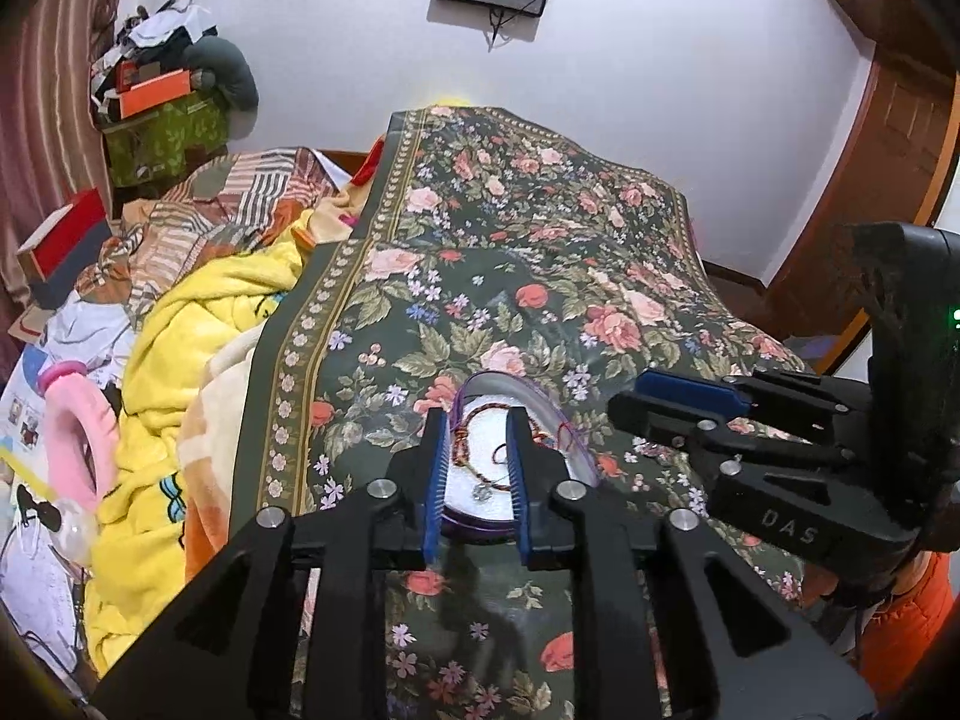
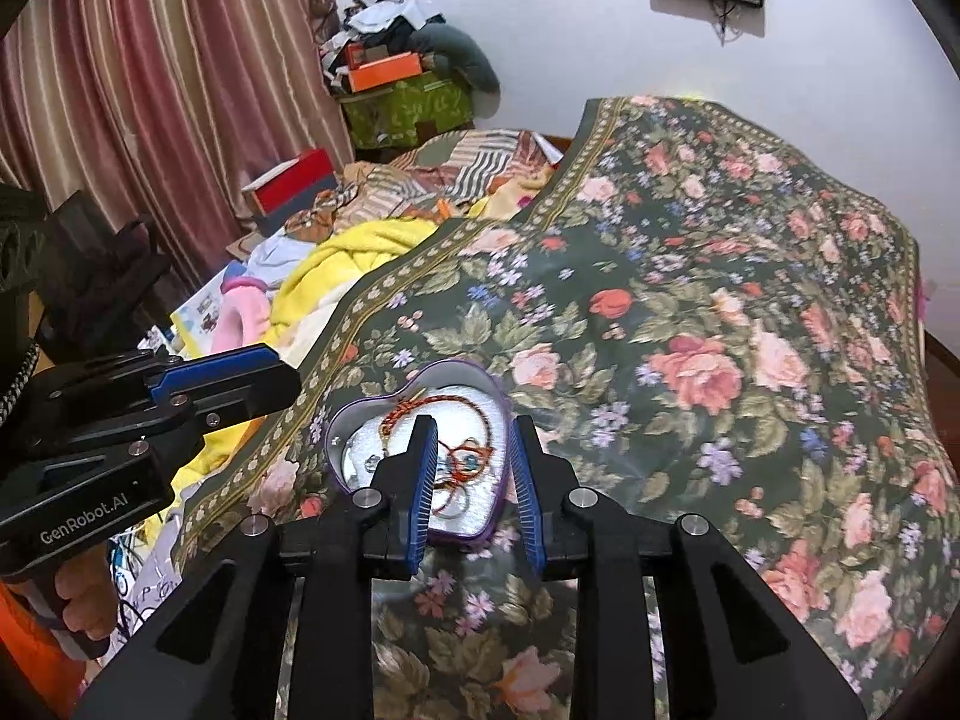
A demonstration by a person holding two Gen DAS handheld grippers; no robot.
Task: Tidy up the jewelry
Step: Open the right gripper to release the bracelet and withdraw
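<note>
Above heart-shaped tin (image 2: 420, 426) holding beaded cords (image 2: 462, 450), both grippers (image 1: 477, 468) (image 2: 474, 468) spread.

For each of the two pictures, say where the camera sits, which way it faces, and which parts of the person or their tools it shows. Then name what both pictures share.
Left wrist: sits on the left claw, faces the heart-shaped tin; the right claw shows.
Right wrist: sits on the right claw, faces the tin; the left claw and a hand show.
Shared: tin, necklaces, flowered cloth.

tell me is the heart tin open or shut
Open: the heart tin has no lid on, and the necklaces lie exposed inside on its pale lining.
</note>
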